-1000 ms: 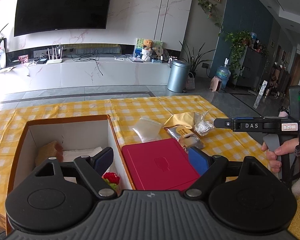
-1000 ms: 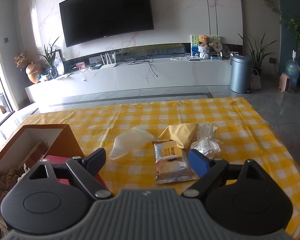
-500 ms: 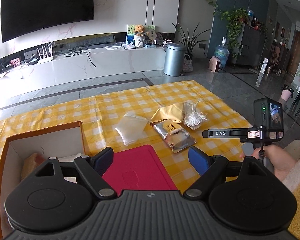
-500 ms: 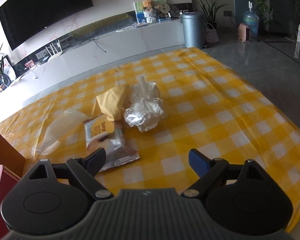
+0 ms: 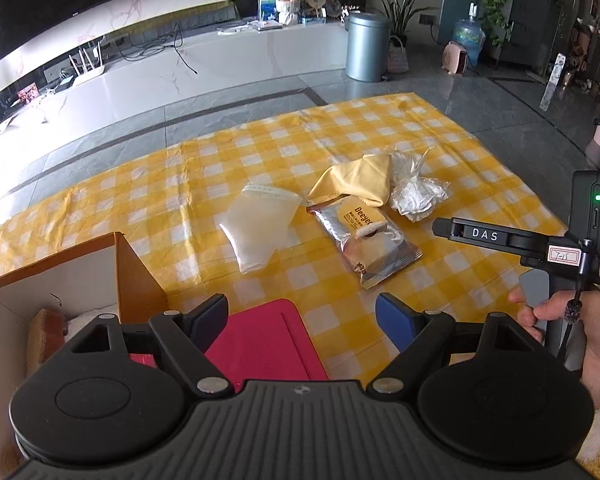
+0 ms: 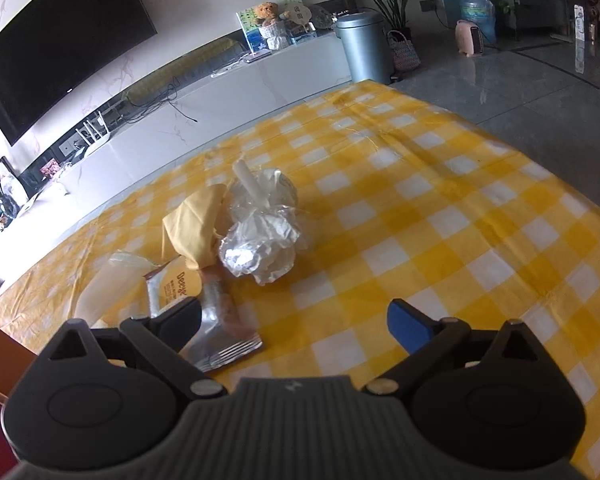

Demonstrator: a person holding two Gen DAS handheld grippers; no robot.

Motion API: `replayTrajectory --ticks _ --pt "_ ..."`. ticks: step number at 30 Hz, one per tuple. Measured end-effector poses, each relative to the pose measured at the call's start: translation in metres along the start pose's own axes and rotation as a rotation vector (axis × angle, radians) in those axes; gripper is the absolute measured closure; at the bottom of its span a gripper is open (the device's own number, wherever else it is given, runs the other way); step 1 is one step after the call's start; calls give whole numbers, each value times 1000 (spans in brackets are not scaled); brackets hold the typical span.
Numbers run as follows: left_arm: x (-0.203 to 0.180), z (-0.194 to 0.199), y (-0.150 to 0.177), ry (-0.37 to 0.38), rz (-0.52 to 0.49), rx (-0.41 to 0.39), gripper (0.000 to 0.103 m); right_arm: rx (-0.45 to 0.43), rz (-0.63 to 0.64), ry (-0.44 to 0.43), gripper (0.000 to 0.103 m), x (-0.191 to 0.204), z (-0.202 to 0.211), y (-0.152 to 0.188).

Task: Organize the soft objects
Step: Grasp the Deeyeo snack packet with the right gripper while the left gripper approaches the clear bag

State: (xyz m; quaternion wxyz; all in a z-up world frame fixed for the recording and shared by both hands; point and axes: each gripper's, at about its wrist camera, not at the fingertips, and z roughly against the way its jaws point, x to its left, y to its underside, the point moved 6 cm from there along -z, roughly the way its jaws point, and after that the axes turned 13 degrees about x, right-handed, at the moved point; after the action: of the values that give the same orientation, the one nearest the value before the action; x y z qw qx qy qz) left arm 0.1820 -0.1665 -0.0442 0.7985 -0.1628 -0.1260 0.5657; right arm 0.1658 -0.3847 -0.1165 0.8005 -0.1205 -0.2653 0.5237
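Soft objects: four lie loose on the yellow checked tabletop (image 5: 480,160); others already sit in the box at the far left.
Cardboard box (image 5: 72,268): open-topped, at the left edge of the left view; a tan spongy piece (image 5: 46,326) and something white lie inside, partly hidden by the left claw's body.
Red lid (image 5: 260,344): flat on the tabletop just beside the box, under the left claw.
Left claw (image 5: 300,316): released, jaws spread wide, holding nothing, hovering above the red lid.
Translucent pouch (image 5: 260,228): flat on the cloth, leftmost of the loose items.
Silver snack packet (image 5: 364,244): just right of the pouch, its top edge tucked against the yellow cloth.
Yellow cloth (image 5: 356,182): folded, behind the packet, touching the crumpled bag.
Crumpled clear bag (image 6: 260,248): rightmost of the cluster, ahead of the right claw and slightly left of its centre line.
Right claw (image 6: 294,320): released, jaws wide apart, empty, low over the tabletop; its left finger overlaps the snack packet in the right view, contact unclear.
Progress: partly done, judging by the filled box; four items remain outside.
Likely next: the right claw looks best placed for the crumpled bag or the packet.
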Motion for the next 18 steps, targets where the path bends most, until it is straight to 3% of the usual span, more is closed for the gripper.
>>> replayTrajectory --ticks 5,11,15,18 --pt "5 -9 -7 -44 13 14 5 -42 74 -3 5 14 -4 -7" --pt "-4 -18 -11 -20 22 49 5 -49 121 -50 5 31 -14 -20" --pt "-4 -23 -15 -23 34 60 5 38 146 -174 5 49 -29 -18" --pt "-2 -26 -18 -37 50 58 5 85 161 -157 5 58 -41 -12"
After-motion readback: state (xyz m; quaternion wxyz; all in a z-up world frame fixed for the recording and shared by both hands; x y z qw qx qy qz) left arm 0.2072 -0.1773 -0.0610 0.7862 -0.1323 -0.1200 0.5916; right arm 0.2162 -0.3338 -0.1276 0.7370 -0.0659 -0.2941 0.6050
